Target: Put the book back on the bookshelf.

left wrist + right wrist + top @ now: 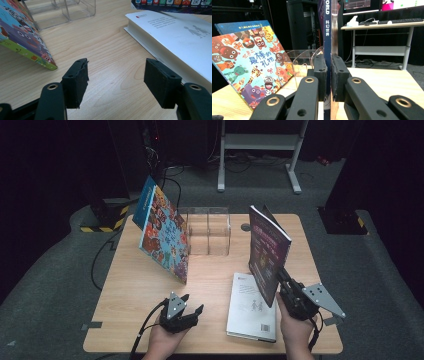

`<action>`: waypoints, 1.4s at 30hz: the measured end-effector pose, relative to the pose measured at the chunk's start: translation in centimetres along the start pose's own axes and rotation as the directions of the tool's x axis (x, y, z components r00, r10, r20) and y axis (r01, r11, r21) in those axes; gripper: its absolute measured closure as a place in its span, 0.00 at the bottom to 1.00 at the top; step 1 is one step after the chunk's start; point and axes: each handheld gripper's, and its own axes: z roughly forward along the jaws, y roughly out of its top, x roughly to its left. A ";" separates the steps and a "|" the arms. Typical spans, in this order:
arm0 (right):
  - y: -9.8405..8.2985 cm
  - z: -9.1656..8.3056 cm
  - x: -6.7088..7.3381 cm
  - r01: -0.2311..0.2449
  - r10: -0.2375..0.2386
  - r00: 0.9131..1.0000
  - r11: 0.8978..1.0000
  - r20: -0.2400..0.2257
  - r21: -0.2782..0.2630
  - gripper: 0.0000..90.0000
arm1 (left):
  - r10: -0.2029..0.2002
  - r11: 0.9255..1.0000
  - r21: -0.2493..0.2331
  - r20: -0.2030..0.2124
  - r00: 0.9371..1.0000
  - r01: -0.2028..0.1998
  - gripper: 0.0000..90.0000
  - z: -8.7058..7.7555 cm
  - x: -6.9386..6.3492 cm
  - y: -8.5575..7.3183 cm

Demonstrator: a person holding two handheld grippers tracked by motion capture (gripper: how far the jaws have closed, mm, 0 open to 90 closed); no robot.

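Colourful picture book point(164, 234) leans on clear acrylic holder point(209, 231) — nudge could topple it. Left hand-held gripper point(192, 306) open, idle above surface point(135, 290). Right hand-held gripper point(281, 276) clamps purple magazine point(267, 255) upright by bottom edge over white book point(250, 307) — thin, may sag or slip.

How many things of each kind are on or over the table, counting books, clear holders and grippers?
Books: 3, namely the colourful picture book, the purple magazine, the white book
Clear acrylic holder: 1
Grippers: 2, namely the left gripper, the right gripper
Total: 6
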 end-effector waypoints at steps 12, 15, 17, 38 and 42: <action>0.0 -0.6 0.3 0.036 -0.036 0.999 0.999 -0.001 0.019 0.94 | 0.006 1.000 0.004 0.009 1.000 -0.006 0.40 0.0 -0.1 0.0; 0.4 -0.4 0.5 0.044 -0.044 0.999 0.999 -0.012 0.012 0.95 | 0.002 1.000 0.004 0.010 1.000 -0.002 0.40 0.1 -0.1 0.0; 0.6 -0.2 0.7 0.046 -0.046 0.999 0.999 -0.016 0.008 0.95 | 0.003 1.000 0.004 0.011 1.000 -0.003 0.40 0.1 -0.1 0.0; 2.1 2.4 4.8 0.044 -0.047 0.991 0.999 -0.123 -0.029 0.95 | -0.025 1.000 -0.015 0.010 1.000 0.025 0.40 -0.5 0.5 0.3; 2.0 2.9 5.7 0.036 -0.040 0.988 0.999 -0.146 -0.026 0.95 | -0.028 0.999 -0.018 0.010 1.000 0.028 0.40 -0.6 0.7 0.3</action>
